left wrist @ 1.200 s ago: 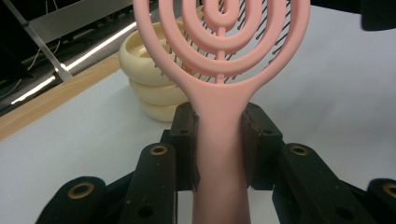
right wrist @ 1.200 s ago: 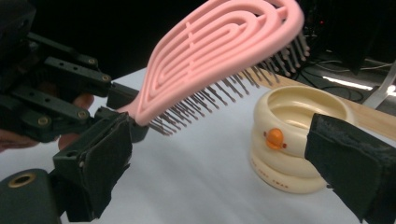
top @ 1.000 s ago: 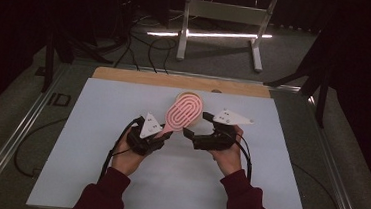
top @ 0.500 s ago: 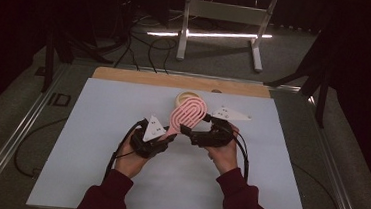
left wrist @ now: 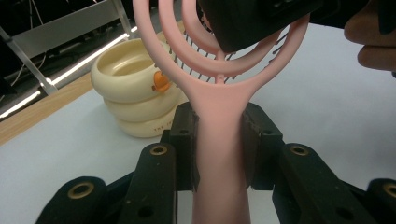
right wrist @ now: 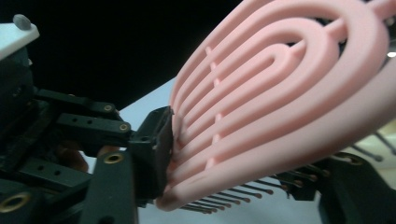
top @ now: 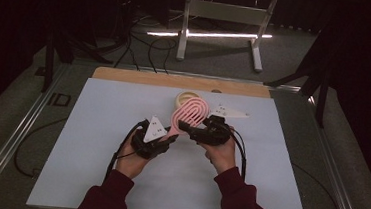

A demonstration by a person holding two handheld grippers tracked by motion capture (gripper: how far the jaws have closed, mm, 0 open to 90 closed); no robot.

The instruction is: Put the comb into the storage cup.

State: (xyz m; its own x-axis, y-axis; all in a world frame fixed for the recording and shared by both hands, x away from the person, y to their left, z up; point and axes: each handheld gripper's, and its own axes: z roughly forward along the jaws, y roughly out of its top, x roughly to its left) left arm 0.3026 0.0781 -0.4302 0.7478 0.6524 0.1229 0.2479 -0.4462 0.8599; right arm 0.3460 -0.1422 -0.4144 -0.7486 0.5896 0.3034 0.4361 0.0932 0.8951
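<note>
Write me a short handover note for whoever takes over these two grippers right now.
Left gripper: shut on the pink hairbrush handle, held above the white table.
Right gripper: jaws have just been closing on the brush head, one pad against its back, the other on the bristle side.
Cream ring-shaped container stands just behind the brush.
Done: brush lifted, both grippers on it.
Left: probably passing it to the right gripper.

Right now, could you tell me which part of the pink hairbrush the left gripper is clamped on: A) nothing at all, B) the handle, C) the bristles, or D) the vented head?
B: in the left gripper view, the left gripper has its two black pads pressed on either side of the pink hairbrush at the handle, just below the head.
</note>
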